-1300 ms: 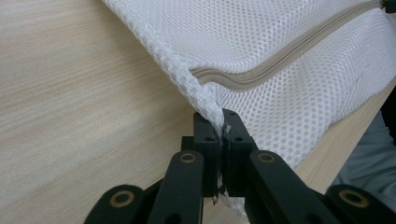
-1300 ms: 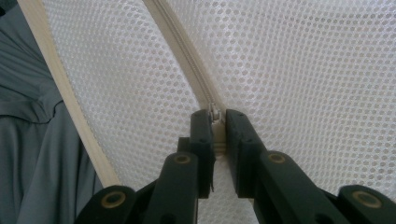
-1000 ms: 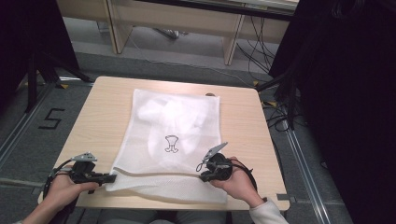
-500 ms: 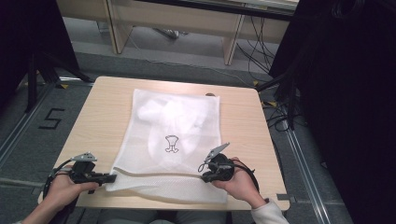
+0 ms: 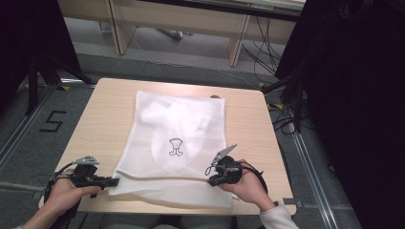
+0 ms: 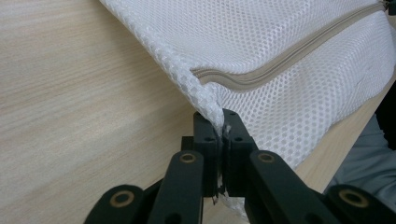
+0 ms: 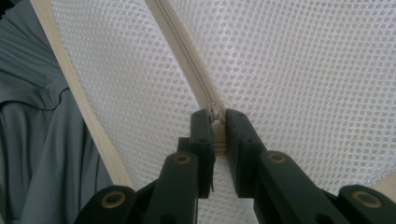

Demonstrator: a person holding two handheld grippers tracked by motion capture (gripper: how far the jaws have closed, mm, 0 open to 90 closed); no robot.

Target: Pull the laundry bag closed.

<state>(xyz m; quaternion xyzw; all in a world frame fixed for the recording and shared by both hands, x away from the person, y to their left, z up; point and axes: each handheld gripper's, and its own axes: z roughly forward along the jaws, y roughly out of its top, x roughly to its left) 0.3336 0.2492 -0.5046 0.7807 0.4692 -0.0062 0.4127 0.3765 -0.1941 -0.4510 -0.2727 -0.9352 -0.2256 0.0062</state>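
Note:
A white mesh laundry bag (image 5: pixel 176 143) lies flat on the wooden table (image 5: pixel 100 124), with pale clothing showing through it and a small black mark on its front. A beige zipper (image 6: pixel 280 65) runs along its near end. My left gripper (image 5: pixel 114 181) pinches the bag's near-left corner (image 6: pixel 210 105), jaws shut on the mesh. My right gripper (image 5: pixel 209 171) is at the near right of the bag, shut on the zipper pull (image 7: pixel 215 116) at the end of the zipper (image 7: pixel 182 51).
The table edge (image 5: pixel 191 210) runs close under both hands. Beyond the table stand wooden desk legs (image 5: pixel 239 43) and loose cables (image 5: pixel 286 114) on the grey floor. A black curtain (image 5: pixel 353 105) hangs at the right.

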